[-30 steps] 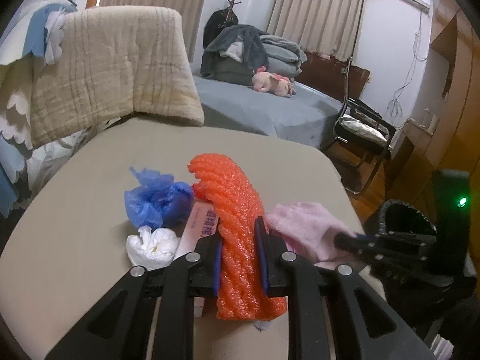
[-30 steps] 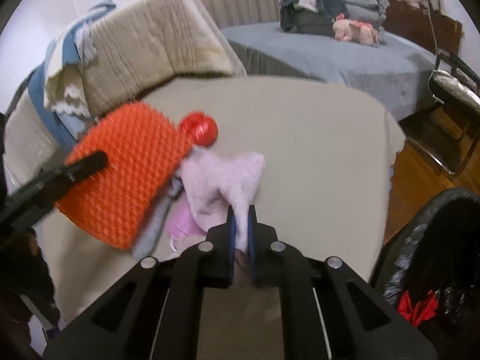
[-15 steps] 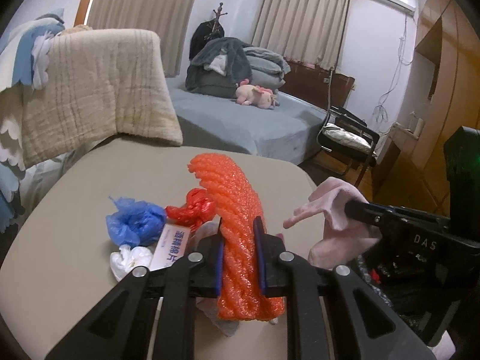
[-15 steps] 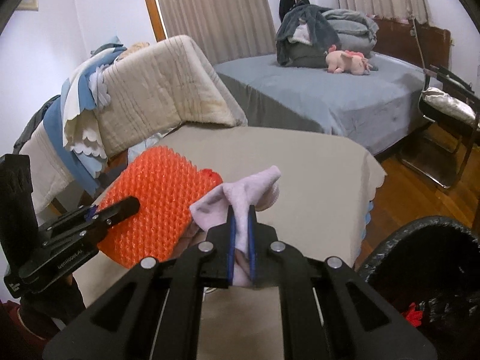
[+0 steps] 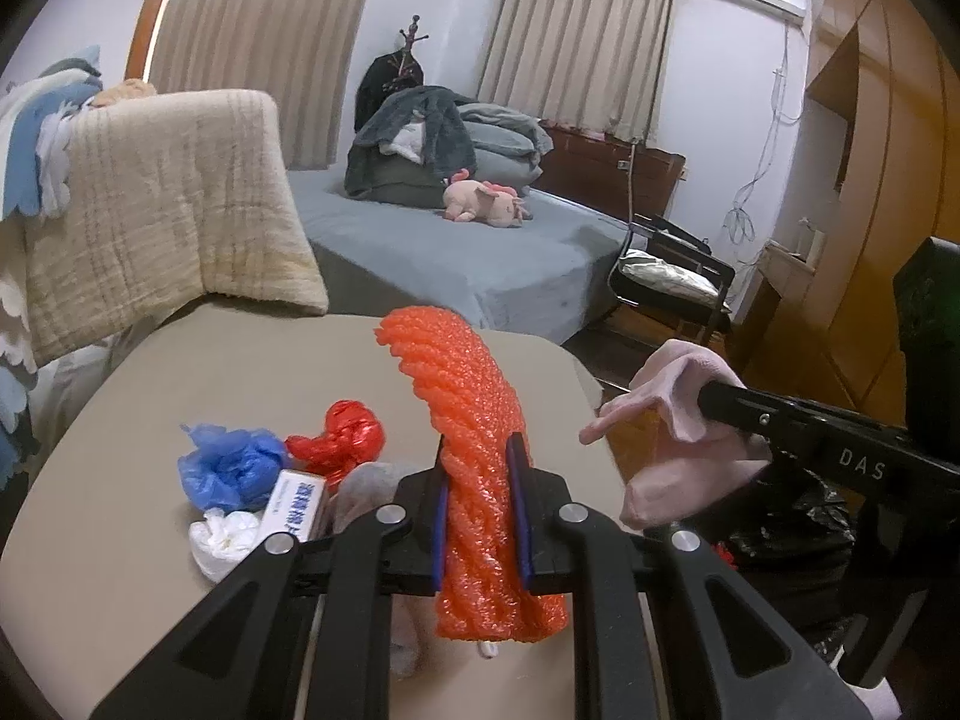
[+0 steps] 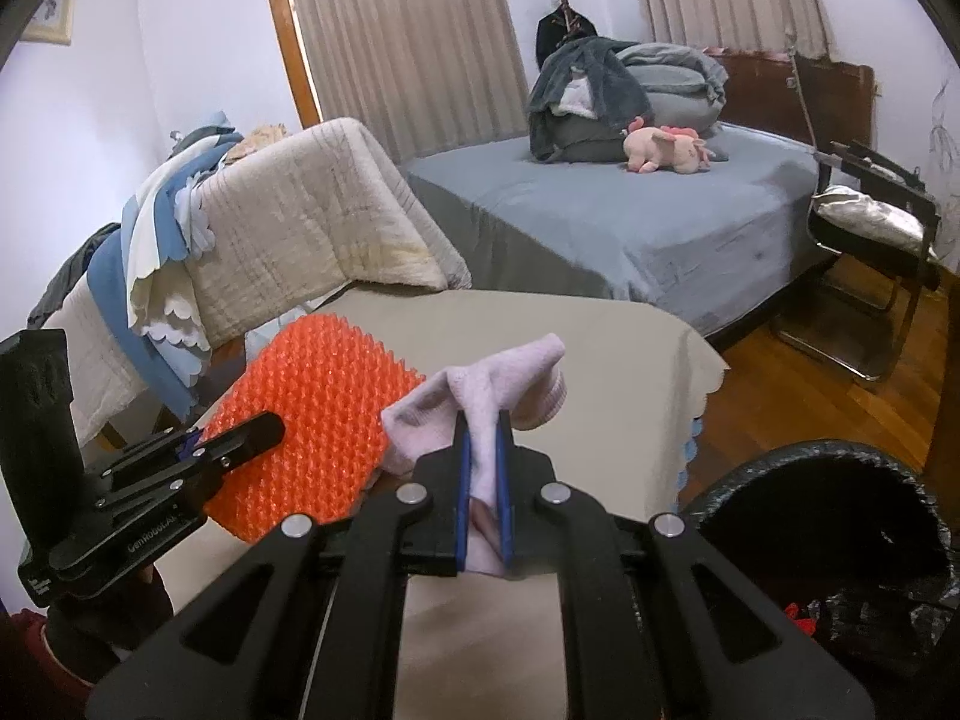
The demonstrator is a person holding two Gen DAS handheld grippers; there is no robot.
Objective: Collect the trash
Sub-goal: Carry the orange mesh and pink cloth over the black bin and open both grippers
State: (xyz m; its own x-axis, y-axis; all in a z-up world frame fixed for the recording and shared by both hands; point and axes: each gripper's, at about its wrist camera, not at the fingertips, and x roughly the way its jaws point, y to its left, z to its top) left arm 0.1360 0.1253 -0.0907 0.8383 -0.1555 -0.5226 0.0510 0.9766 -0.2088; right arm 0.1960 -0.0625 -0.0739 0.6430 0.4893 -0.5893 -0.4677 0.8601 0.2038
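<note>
The round table (image 5: 198, 360) with its beige cloth fills the foreground of both views. Off its right edge stands the black bin lined with a black plastic bag (image 6: 840, 480); a scrap of red shows inside it.

The left gripper (image 5: 480, 468) is clenched on the orange foam-net sleeve (image 5: 462, 396), which is lifted clear of the table and stands roughly upright between the blue pads. In the right wrist view the same sleeve appears as a broad orange sheet at left.

The right gripper (image 6: 482, 444) is clamped tight on the pale pink knitted sock (image 6: 510, 378), also held in the air, above the table's right part and near the bin (the sock's loose ends fold out over the fingertips).

Items lying on the table, grouped at left of the held sleeve:
- crumpled blue plastic bag (image 5: 231, 468)
- crumpled red plastic bag (image 5: 339, 441), just beside the blue one
- small white box with blue print (image 5: 294, 504), touching the blue bag
- white crumpled tissue (image 5: 222, 546), nearest the camera
- grey cloth (image 5: 372, 486), partly hidden behind the left gripper
</note>
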